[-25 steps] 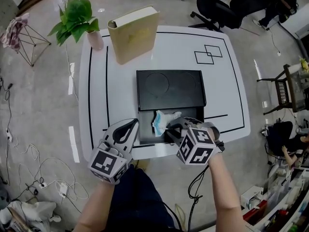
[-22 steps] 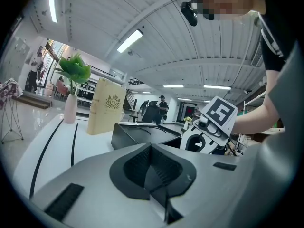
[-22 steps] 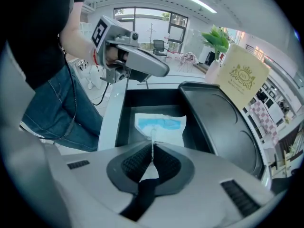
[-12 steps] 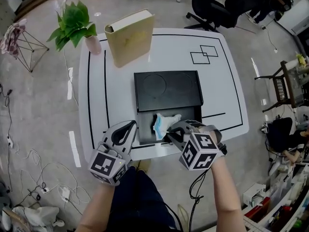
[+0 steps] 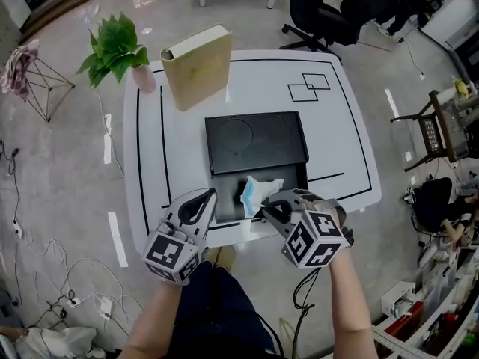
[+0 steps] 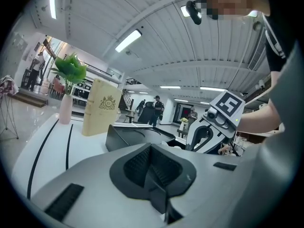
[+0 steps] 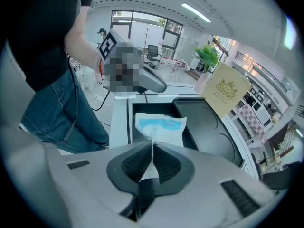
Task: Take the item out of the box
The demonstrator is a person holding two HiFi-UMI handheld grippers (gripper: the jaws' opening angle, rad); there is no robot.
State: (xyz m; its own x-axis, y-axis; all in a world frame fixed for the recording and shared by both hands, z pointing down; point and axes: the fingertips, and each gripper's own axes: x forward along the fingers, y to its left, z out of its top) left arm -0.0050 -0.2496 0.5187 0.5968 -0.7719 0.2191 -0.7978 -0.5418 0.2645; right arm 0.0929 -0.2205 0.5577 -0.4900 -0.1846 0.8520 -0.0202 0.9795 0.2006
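A black box (image 5: pixel 224 200) lies open at the table's near edge, its lid (image 5: pixel 256 141) folded back behind it. A white and blue packet (image 5: pixel 255 192) hangs just above the box's opening, pinched by one edge in my right gripper (image 5: pixel 263 209), which is shut on it. In the right gripper view the packet (image 7: pixel 160 129) stands upright between the closed jaws, over the box (image 7: pixel 137 109). My left gripper (image 5: pixel 203 200) rests at the box's left edge, shut and holding nothing; the left gripper view shows its jaws closed together (image 6: pixel 153 171).
A tan book-like case (image 5: pixel 197 64) stands upright at the table's far left, beside a potted plant in a pink vase (image 5: pixel 118 42). Black lines mark the white table (image 5: pixel 337 126). Office chairs (image 5: pixel 322 17) and a person sit beyond it; cables lie on the floor at left.
The right gripper has lifted the packet slightly higher above the box. The left gripper stays at the box's left edge.
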